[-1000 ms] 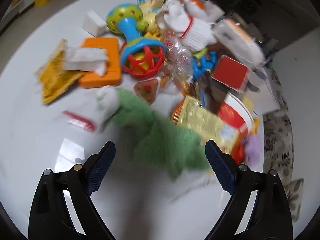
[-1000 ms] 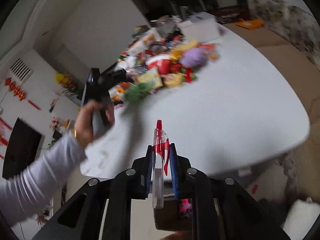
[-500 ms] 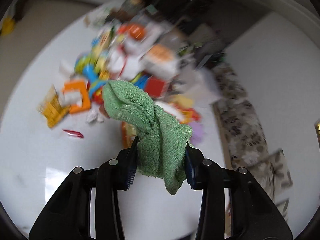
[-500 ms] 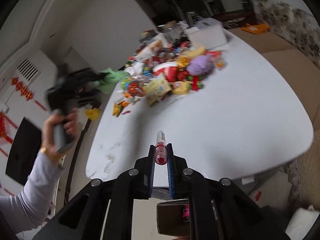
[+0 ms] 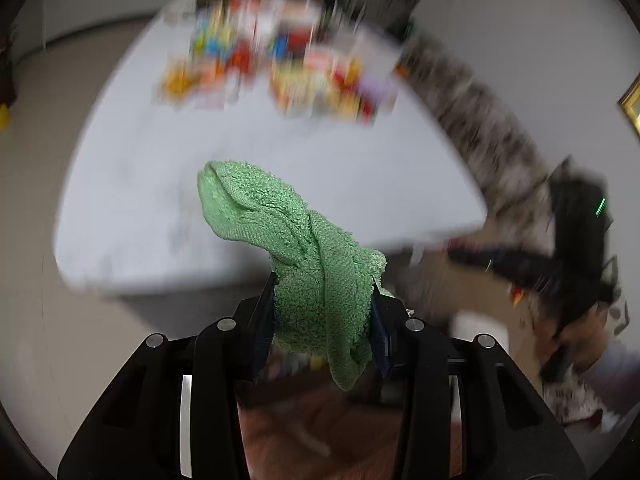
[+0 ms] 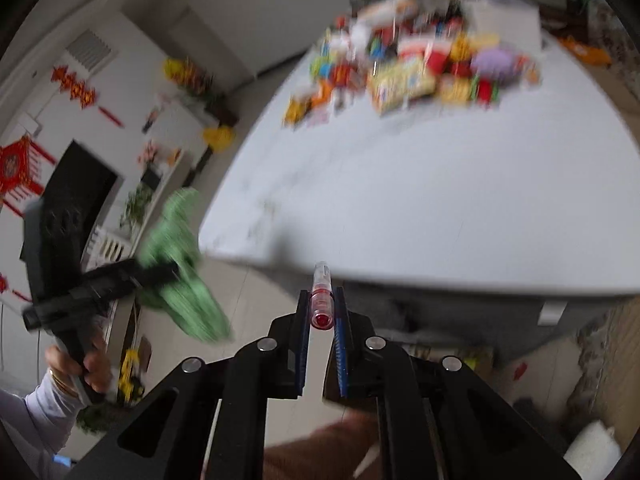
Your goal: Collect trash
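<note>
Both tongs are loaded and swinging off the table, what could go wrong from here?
1. The green cloth is pinched in the left tongs only near one end; the long free part flops and could snag the table edge or slip out.
2. The red pen sits endwise in the right tongs, gripped on a short stretch; it could slide out.
3. The two tongs are close together, so they might collide.
</note>
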`<action>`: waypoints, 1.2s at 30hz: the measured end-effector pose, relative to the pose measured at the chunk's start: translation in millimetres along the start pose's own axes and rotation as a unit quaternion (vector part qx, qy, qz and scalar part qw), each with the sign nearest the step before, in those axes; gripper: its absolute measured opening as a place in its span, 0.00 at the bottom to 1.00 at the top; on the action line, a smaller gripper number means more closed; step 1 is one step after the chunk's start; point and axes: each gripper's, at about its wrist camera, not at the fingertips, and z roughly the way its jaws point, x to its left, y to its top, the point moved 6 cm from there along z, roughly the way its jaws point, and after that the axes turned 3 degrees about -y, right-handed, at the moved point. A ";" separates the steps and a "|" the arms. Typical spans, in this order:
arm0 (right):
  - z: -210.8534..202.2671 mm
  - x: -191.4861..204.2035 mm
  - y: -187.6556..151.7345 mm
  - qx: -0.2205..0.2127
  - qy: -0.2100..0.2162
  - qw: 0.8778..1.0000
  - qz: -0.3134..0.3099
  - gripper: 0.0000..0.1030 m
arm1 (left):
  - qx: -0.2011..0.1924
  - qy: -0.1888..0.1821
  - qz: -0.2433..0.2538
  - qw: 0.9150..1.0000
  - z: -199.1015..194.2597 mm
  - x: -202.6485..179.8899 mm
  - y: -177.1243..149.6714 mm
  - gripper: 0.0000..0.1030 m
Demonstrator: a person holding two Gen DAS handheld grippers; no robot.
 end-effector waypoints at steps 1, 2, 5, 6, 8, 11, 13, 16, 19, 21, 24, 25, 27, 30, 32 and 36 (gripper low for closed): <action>10.4 -1.1 -11.1 0.016 -0.005 1.000 -0.001 0.11 | 0.017 -0.008 -0.014 1.000 13.0 4.6 -17.9 0.38; 20.4 -3.1 -20.7 0.030 -0.010 0.999 0.000 0.11 | 0.048 -0.010 -0.036 0.998 37.5 12.2 -43.1 0.38; 67.5 -23.7 -59.9 0.084 -0.029 0.996 0.016 0.11 | 0.103 0.001 -0.071 0.992 95.3 33.0 -93.5 0.38; 87.6 -35.2 -74.7 0.104 -0.038 0.994 0.024 0.11 | 0.124 0.009 -0.083 0.989 121.1 43.3 -110.7 0.38; 129.2 -62.5 -103.9 0.141 -0.067 0.987 0.037 0.11 | 0.151 0.021 -0.100 0.983 166.1 61.7 -135.5 0.39; 175.8 -100.5 -131.1 0.168 -0.107 0.979 0.044 0.27 | 0.201 0.061 -0.124 0.970 235.6 93.4 -167.3 0.50; 209.4 -135.5 -146.4 0.191 -0.157 0.967 0.054 0.57 | 0.236 0.084 -0.135 0.959 273.3 112.8 -180.3 0.68; 232.3 -167.5 -160.2 0.216 -0.204 0.953 0.063 0.55 | 0.305 0.094 -0.186 0.929 317.7 142.6 -201.4 0.70; 231.0 -175.8 -162.8 0.217 -0.217 0.950 0.057 0.57 | 0.306 0.110 -0.198 0.925 322.0 152.3 -198.8 0.70; 223.4 -169.7 -158.0 0.212 -0.212 0.953 0.047 0.57 | 0.288 0.104 -0.194 0.932 310.8 142.4 -188.2 0.70; 196.1 -142.6 -140.0 0.189 -0.189 0.963 0.026 0.59 | 0.249 0.103 -0.153 0.951 273.0 126.2 -168.4 0.70; 183.7 -132.9 -131.5 0.178 -0.182 0.967 0.020 0.61 | 0.233 0.106 -0.139 0.957 260.8 117.3 -162.8 0.70; 152.3 -105.8 -107.9 0.148 -0.159 0.976 0.006 0.66 | 0.185 0.118 -0.104 0.970 225.2 100.7 -142.5 0.70; 111.0 -68.6 -64.9 0.097 -0.127 0.987 -0.014 0.72 | 0.103 0.137 -0.064 0.983 164.4 76.8 -110.2 0.70; 76.1 -41.6 -21.1 0.034 -0.103 0.994 -0.031 0.82 | 0.050 0.153 -0.046 0.986 127.0 61.9 -87.2 0.70; 42.0 -17.6 68.1 -0.076 -0.095 0.991 -0.054 0.95 | -0.024 0.172 -0.039 0.984 75.1 47.7 -54.7 0.83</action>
